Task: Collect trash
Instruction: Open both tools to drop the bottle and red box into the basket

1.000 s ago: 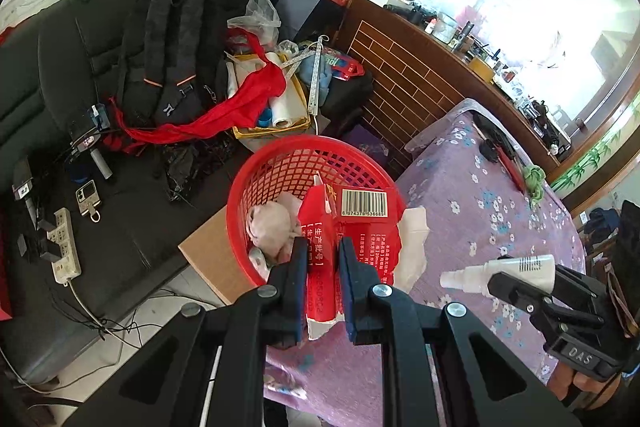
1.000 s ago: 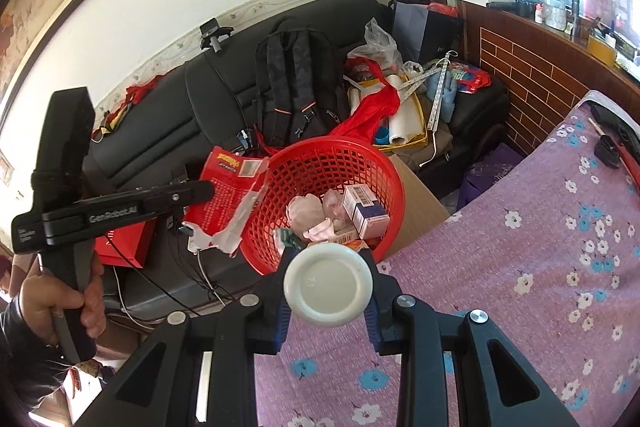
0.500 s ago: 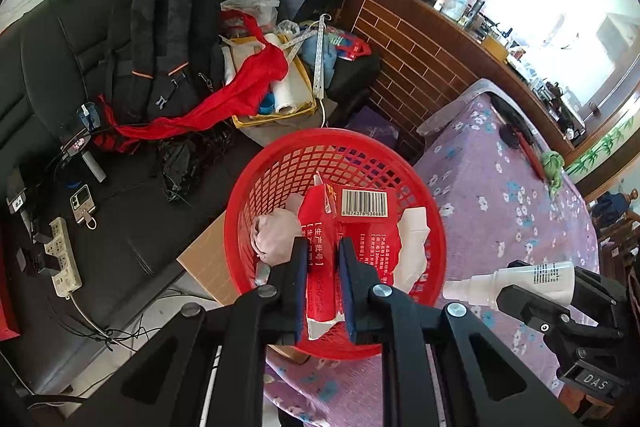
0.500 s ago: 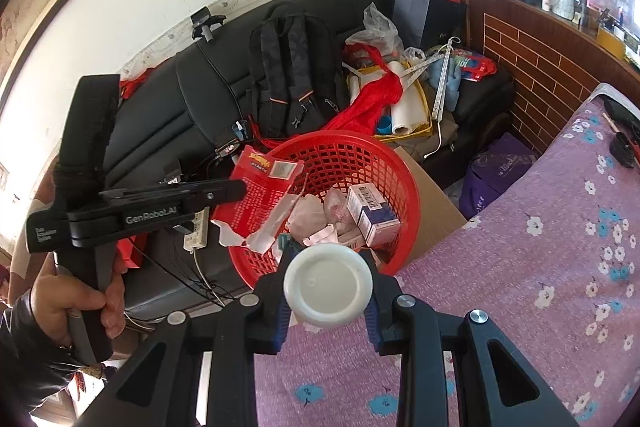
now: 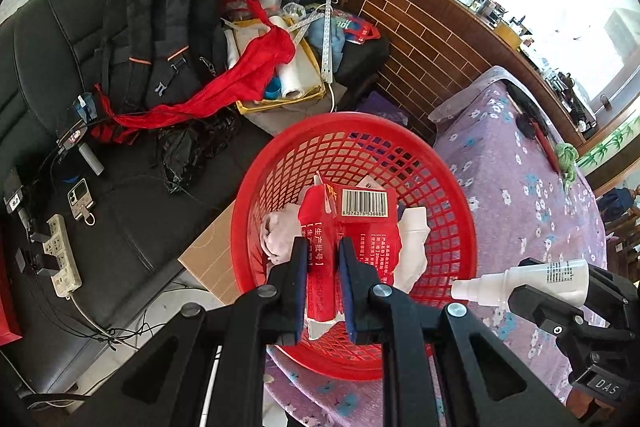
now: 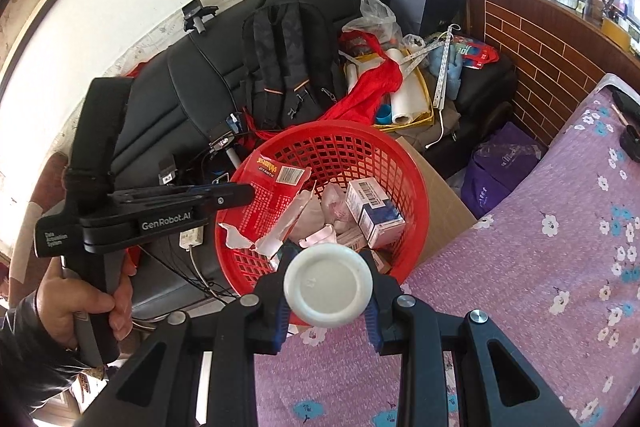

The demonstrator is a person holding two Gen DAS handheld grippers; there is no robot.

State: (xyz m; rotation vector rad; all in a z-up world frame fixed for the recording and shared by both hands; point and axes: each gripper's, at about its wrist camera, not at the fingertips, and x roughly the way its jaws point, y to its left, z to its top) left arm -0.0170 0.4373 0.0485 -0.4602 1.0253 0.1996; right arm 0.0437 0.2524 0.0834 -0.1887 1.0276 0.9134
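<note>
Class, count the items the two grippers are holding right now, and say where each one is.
2. The red wrapper is clamped in the left gripper over the red basket; the white bottle is in the right gripper near its rim.

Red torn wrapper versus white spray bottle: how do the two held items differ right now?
The red torn wrapper is flat, crumpled and ripped, with a barcode; the white spray bottle is rigid and intact. The wrapper, in the left tongs, hangs over the inside of the red basket; the bottle, in the right tongs, lies sideways, with only its nozzle near the rim. Both are clamped, neither dropped yet.
</note>
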